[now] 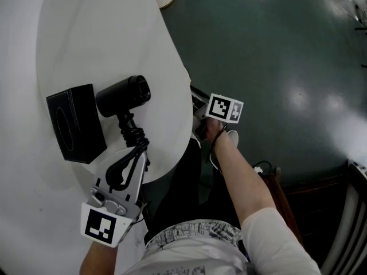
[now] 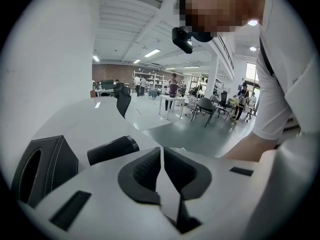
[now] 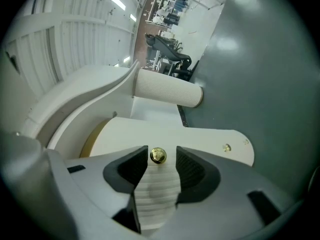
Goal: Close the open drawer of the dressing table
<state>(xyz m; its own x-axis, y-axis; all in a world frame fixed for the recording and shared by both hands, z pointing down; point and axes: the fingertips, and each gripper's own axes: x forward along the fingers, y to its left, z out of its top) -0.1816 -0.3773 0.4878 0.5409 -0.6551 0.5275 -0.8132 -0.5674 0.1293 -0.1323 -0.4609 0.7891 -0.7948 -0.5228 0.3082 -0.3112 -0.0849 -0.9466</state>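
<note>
Apparently nearly done: your right hand-held gripper [image 3: 161, 160] sits open around the brass knob [image 3: 158, 155], not pinching it, the drawer front [image 3: 155, 194] looks pushed in under the counter [image 1: 86, 39], flushness unconfirmed; your left hand-held gripper [image 2: 162, 156] hangs closed and empty above it.

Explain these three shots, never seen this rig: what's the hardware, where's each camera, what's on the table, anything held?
There is no robot: a person holds a two-jaw gripper in each hand. The head view looks steeply down from their head; the other two cameras ride on the grippers. On the white dressing table lie a black box and a black cylindrical device. The left gripper is shut and empty. The right gripper is open, with a brass drawer knob between its jaws, ungripped.
</note>
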